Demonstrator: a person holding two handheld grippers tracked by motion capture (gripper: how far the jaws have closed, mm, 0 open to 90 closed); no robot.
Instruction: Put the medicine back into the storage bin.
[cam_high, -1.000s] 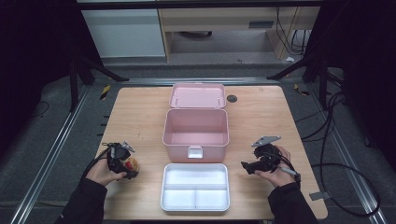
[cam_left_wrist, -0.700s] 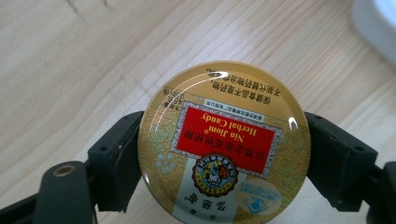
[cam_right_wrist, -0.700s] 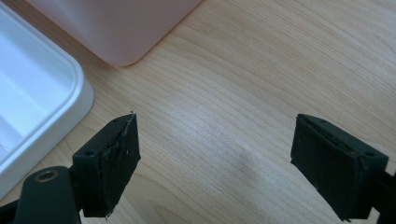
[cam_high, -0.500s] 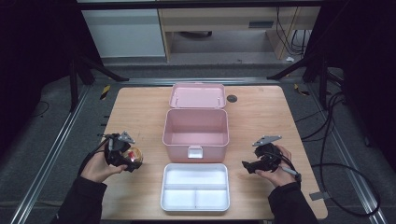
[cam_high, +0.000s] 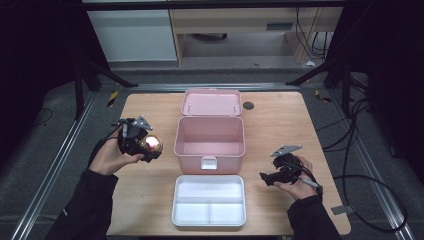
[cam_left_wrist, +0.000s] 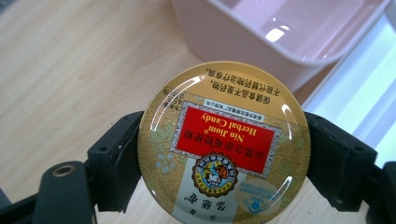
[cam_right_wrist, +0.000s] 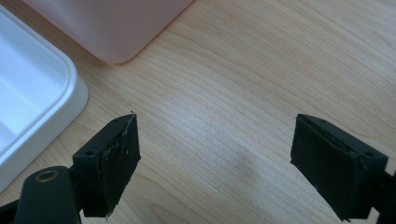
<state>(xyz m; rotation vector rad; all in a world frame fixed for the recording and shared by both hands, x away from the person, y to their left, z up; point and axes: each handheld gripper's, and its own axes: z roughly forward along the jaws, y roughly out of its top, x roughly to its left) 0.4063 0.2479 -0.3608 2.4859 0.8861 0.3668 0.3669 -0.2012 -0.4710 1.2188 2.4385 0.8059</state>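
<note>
Left gripper (cam_left_wrist: 224, 154) is clamping a round gold Nin Jiom Herbal Candy tin (cam_left_wrist: 223, 145), one jaw pressing each side of its rim, label facing the camera upside down. In the high view the left gripper (cam_high: 145, 145) is holding the tin (cam_high: 152, 143) above the wooden table (cam_high: 280, 125), just left of the open pink box (cam_high: 210, 142). The box's pink lid (cam_high: 211, 102) is lying behind it; a white divided tray (cam_high: 209, 200) is sitting in front. Right gripper (cam_right_wrist: 215, 163) is hovering low over bare wood, jaws wide apart and gripping nothing, right of the tray (cam_right_wrist: 28, 107).
</note>
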